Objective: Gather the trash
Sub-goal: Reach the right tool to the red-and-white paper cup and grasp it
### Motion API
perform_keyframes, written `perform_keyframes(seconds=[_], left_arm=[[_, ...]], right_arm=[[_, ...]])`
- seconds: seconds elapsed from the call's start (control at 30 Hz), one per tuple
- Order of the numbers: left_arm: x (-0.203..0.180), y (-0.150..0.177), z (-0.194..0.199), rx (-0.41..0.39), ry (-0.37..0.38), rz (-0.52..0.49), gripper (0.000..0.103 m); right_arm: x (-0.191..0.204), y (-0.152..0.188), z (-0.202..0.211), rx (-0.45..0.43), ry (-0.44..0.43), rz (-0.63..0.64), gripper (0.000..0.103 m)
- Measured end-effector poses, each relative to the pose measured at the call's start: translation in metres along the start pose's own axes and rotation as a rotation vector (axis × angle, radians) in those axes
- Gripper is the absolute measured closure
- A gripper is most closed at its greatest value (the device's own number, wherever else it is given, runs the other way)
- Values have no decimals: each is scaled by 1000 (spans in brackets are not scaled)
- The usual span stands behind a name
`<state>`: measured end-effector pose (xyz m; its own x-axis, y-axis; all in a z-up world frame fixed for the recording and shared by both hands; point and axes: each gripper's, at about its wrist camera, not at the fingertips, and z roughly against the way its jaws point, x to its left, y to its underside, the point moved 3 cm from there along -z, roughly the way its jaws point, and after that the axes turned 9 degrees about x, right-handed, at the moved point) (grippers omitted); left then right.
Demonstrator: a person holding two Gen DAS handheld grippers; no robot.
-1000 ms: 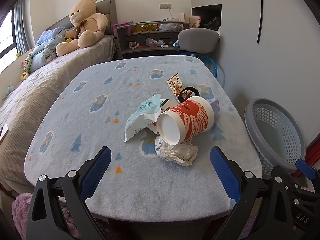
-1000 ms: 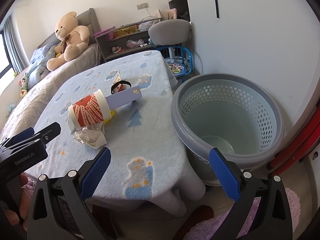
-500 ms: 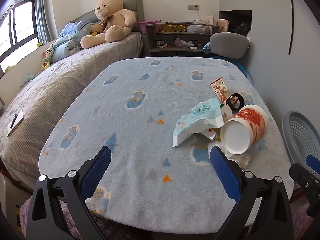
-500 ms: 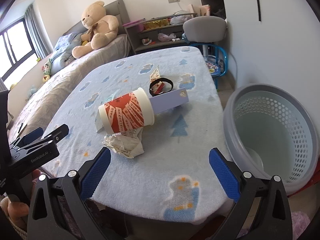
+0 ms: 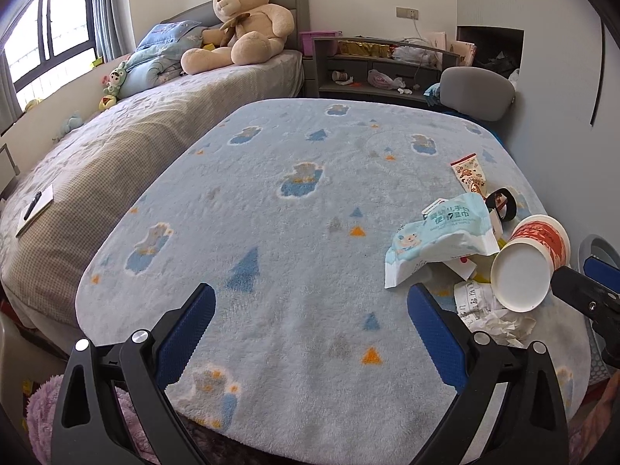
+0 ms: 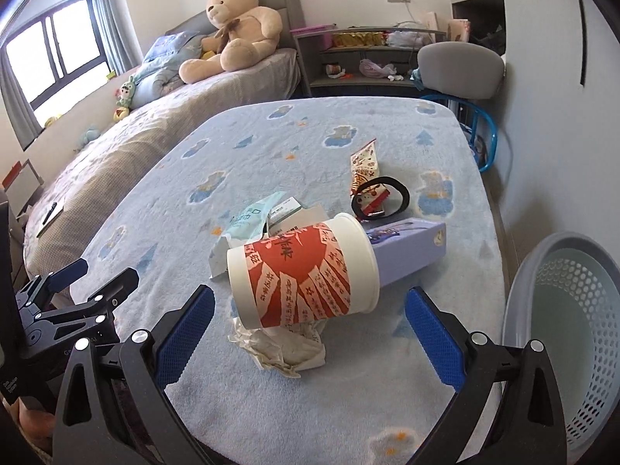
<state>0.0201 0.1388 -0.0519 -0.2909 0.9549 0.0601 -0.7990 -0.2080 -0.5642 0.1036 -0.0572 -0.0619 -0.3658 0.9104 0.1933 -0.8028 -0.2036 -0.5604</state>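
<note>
A pile of trash lies on the blue-blanketed table [image 6: 271, 147]. A red and white paper cup [image 6: 300, 275] [image 5: 529, 261] rests on its side over crumpled white paper [image 6: 283, 348] [image 5: 492, 310]. Beside it are a light blue wipes packet [image 5: 438, 232] [image 6: 252, 221], a purple box [image 6: 407, 250], a small snack wrapper [image 6: 364, 164] [image 5: 471, 174] and a black ring [image 6: 381, 197]. My right gripper [image 6: 310, 331] is open, its fingers on either side of the cup and paper. My left gripper [image 5: 310, 327] is open over bare blanket, left of the pile.
A grey perforated basket [image 6: 569, 341] stands on the floor right of the table. A bed [image 5: 97, 155] with a teddy bear [image 5: 244, 19] runs along the left. A grey chair [image 5: 478, 93] and a shelf [image 5: 372, 66] are behind the table.
Both views have swung left and drawn nearer the table. The right gripper has closed in on the cup, which now sits between its fingers. The left gripper has shifted left of the pile.
</note>
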Motion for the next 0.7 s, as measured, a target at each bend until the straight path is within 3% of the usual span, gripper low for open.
perform_keyframes(seconds=[0.3,0.53,0.7], left_arm=[[2,1,-8,26,29,10,8],[0,5,-13,45,59,4,8],[0,6,-15,49,60,1,8]], right_arm=[[0,-12,-19,44,6,31,6],[-4,-16,-34,83,-48,25,6],[0,-17,-38,75,-28,45,7]])
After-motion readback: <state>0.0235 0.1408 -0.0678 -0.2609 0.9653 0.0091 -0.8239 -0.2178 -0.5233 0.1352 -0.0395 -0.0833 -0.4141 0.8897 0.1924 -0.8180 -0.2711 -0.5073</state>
